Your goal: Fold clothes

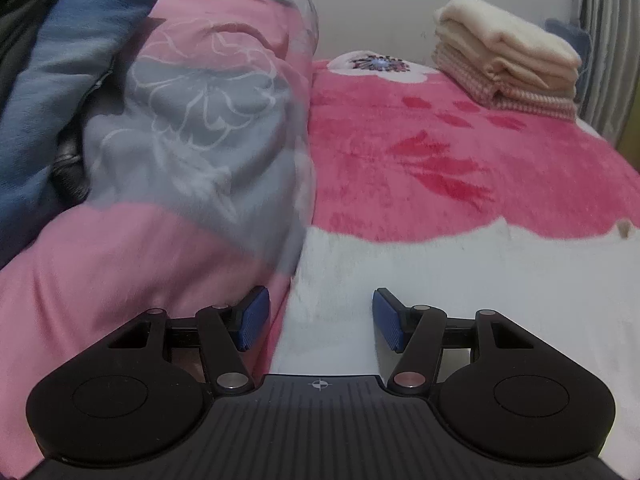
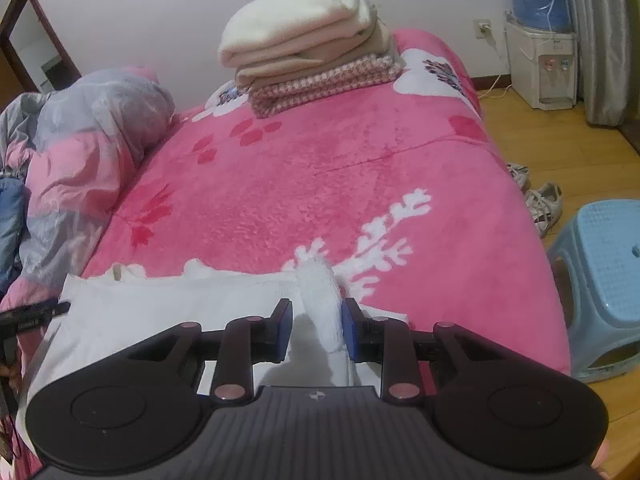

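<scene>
Partly done, by the look of it. Already folded and stacked at the far end of the bed (image 2: 320, 168): a pile (image 2: 308, 52) of cream pieces on a pink check one, edges fairly square, well apart from the work in hand. Beside the bed's other side, heaped and unfolded, a duvet (image 1: 180, 120), probably bedding and no part of the job.

Now in hand: a white garment (image 2: 160, 312), spread flat across the near edge of the bed, touching the duvet on one side. Not yet folded, apart from one raised ridge (image 2: 320, 292) of its cloth near the right edge.

Right gripper (image 2: 318, 328): fingers (image 2: 350, 332) narrowed around that ridge, the outer pad touching the cloth, the inner one just apart from it across a thin shadowed gap. Not a firm pinch yet, as far as can be judged.

Left gripper (image 1: 320, 320): fingers (image 1: 252, 316) spread, nothing between them, low over the garment's side next to the duvet. No grip there.

Left to do, judging from this: take hold of both sides, fold the garment over, square it, and carry it to the pile. No telling whether more clothes wait out of view.
</scene>
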`<action>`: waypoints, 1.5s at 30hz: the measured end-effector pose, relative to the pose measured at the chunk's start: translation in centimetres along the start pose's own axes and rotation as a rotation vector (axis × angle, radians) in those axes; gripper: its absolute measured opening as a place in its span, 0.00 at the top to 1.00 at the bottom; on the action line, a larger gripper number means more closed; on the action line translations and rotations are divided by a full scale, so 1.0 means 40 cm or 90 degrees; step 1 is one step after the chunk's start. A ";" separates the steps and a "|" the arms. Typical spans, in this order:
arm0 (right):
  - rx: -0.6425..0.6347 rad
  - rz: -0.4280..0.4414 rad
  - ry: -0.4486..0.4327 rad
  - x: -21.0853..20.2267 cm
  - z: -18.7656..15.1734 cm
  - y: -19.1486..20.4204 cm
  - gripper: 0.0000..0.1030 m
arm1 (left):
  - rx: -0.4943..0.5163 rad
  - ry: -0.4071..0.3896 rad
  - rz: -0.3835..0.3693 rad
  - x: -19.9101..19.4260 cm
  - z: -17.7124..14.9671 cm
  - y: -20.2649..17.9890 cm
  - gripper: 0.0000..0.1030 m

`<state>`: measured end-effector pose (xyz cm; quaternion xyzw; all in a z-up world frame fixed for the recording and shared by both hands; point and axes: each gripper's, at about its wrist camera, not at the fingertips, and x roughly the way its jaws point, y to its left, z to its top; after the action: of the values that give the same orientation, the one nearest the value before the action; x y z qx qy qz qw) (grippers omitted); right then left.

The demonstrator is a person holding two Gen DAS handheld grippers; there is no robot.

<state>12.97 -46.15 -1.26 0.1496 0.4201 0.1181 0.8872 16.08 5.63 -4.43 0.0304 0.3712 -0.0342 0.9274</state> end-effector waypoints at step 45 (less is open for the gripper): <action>-0.356 0.131 -0.002 0.112 0.060 0.362 0.74 | -0.061 0.080 -0.060 -0.131 -0.036 -0.052 0.55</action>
<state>16.40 -31.63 2.27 -0.0588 0.3523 0.3182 0.8782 11.11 3.90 -1.92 -0.0292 0.4309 -0.0584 0.9001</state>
